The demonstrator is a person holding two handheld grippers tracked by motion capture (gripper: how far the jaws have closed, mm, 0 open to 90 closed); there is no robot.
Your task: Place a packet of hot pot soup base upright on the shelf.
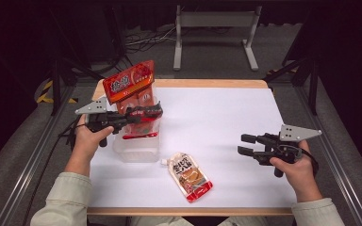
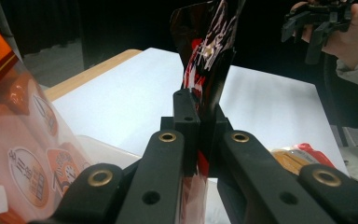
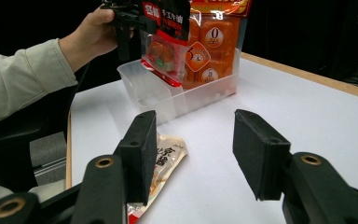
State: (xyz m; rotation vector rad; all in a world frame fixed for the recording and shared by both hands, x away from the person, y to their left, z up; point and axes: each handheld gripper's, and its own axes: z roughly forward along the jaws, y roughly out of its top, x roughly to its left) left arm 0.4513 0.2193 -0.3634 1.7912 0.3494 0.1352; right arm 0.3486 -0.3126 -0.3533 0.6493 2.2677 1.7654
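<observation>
High view: left tongs [image 1: 136, 115] clamp a dark red-and-black snack packet [image 1: 147, 113] over the clear plastic bin [image 1: 136, 149]; it could snag the orange bag [image 1: 131, 82] inside. Right tongs [image 1: 247, 144] hang half-open, empty.

The dark packet's [image 2: 205, 56] lower part is hidden between black jaws; the orange bag [image 2: 9, 154] is cut off at the left edge.

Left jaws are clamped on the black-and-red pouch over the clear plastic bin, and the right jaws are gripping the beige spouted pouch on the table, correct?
Not quite. The right gripper is open and holds nothing; the right gripper view shows the beige spouted pouch lying on the white table beside it. The left gripper is indeed clamped on the black-and-red pouch over the clear plastic bin.
</observation>
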